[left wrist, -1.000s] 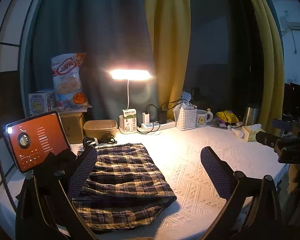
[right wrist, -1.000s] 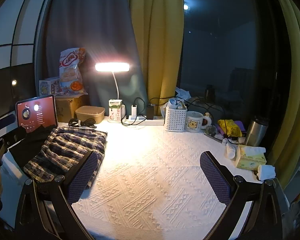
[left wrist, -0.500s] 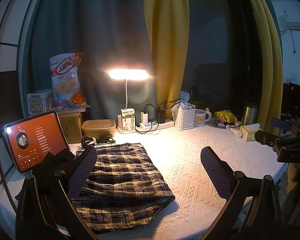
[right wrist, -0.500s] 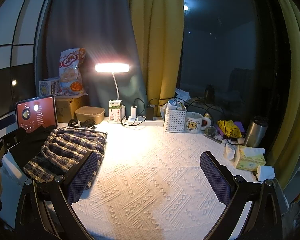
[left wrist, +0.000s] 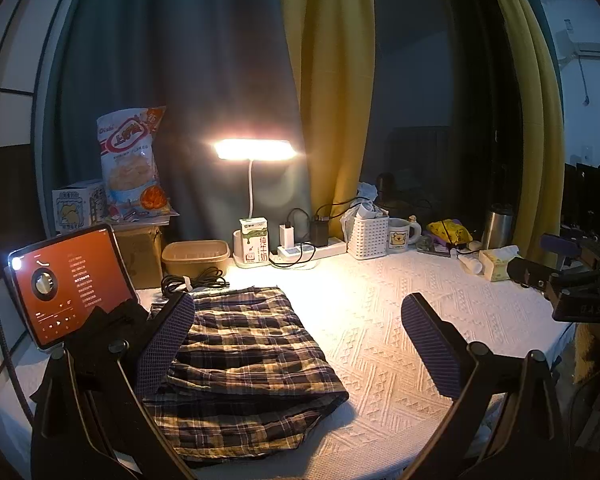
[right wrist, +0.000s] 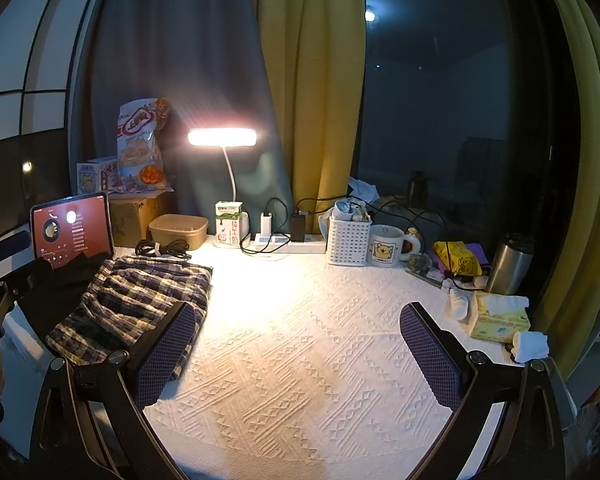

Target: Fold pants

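Plaid pants (left wrist: 244, 364) in brown, cream and dark blue are seen folded into a compact stack near the left front corner of the tabletop (left wrist: 380, 320), which is covered with a white textured cloth. A black garment (left wrist: 100, 332) is bunched just beside the stack on its left, in front of a tablet (left wrist: 66, 280) with a red screen that is propped near the left edge. Both claws are held released above the tabletop, with nothing between the fingers. The left claw (left wrist: 300, 344) is held over the front edge, its left finger (left wrist: 164, 344) overlapping the pants in the view; whether it touches them cannot be told. The right claw (right wrist: 296, 352) is held over bare cloth to the right of the pants, apart from them. Along the back edge, a lit desk lamp (left wrist: 254, 149), a milk carton (left wrist: 255, 242), a power strip (left wrist: 312, 247) with chargers, a white basket (left wrist: 367, 232) and a bear mug (left wrist: 400, 236) are lined up. A steel tumbler (right wrist: 510, 264) and a tissue pack (right wrist: 498, 316) are placed near the right edge.
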A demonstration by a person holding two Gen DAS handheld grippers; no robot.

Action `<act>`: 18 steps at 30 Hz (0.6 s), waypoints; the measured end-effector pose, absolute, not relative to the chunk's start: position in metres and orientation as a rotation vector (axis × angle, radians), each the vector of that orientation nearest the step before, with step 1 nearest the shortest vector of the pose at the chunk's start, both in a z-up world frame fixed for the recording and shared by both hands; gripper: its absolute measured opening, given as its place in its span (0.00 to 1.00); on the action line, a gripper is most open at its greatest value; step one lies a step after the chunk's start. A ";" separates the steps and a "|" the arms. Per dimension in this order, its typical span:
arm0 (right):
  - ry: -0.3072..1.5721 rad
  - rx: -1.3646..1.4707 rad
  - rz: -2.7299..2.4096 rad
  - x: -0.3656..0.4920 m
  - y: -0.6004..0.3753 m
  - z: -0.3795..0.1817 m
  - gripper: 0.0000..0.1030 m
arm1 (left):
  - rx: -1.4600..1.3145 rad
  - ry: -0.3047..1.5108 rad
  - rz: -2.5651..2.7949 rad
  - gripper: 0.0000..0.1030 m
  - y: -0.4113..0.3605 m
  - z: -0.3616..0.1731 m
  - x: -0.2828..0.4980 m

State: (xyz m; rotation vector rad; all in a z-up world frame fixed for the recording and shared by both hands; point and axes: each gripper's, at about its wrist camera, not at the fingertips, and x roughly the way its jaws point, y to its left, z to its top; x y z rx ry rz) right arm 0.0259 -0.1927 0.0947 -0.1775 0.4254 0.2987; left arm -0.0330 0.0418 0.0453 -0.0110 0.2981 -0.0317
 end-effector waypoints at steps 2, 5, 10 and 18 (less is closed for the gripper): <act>0.425 -0.179 0.298 0.026 -0.193 0.094 1.00 | -0.010 0.298 -0.033 0.99 0.042 0.045 -0.033; 0.426 -0.178 0.297 0.026 -0.193 0.094 1.00 | -0.010 0.298 -0.031 0.99 0.041 0.046 -0.033; 0.427 -0.178 0.297 0.025 -0.192 0.095 1.00 | -0.008 0.296 -0.034 0.99 0.043 0.046 -0.033; 0.426 -0.179 0.293 0.026 -0.193 0.094 1.00 | -0.002 0.294 -0.042 0.99 0.046 0.048 -0.033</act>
